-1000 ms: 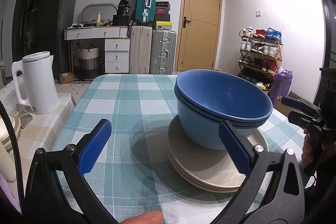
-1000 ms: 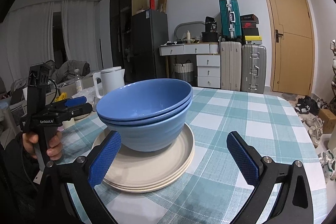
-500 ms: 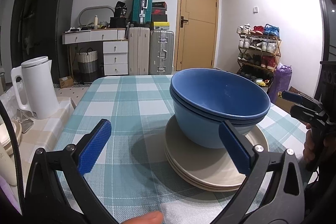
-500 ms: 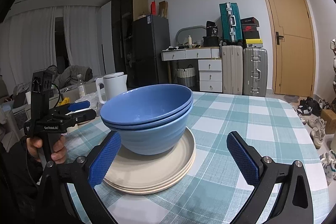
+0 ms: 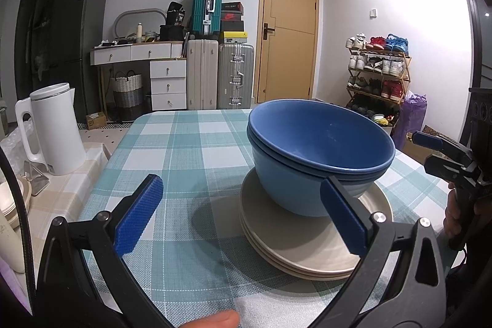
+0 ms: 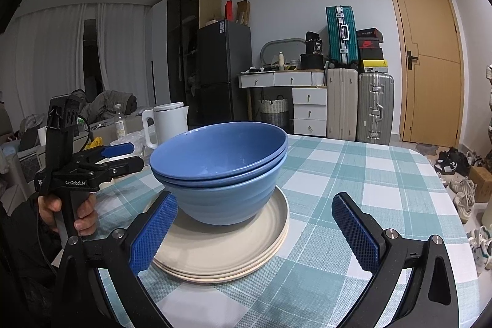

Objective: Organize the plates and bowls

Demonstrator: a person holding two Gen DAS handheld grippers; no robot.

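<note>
Nested blue bowls [image 5: 316, 156] sit on a stack of cream plates [image 5: 307, 251] on the checked table. They also show in the right wrist view: the bowls [image 6: 221, 171] on the plates [image 6: 233, 251]. My left gripper [image 5: 243, 215] is open and empty, held near the table's front, left of the stack. It shows from the side in the right wrist view [image 6: 123, 157]. My right gripper [image 6: 255, 231] is open and empty, held right of the stack, its left pad in front of the plates. It shows at the right edge of the left wrist view [image 5: 430, 152].
A white kettle [image 5: 52, 131] stands on a side surface left of the table [image 5: 190, 149]. Cream dishes [image 5: 9, 205] lie at the far left edge. Suitcases, drawers, a fridge, a door and a shoe rack stand behind the table.
Both views have dropped slightly and drawn back a little from the stack. The bowls and plates have not moved. Both grippers stay open.
</note>
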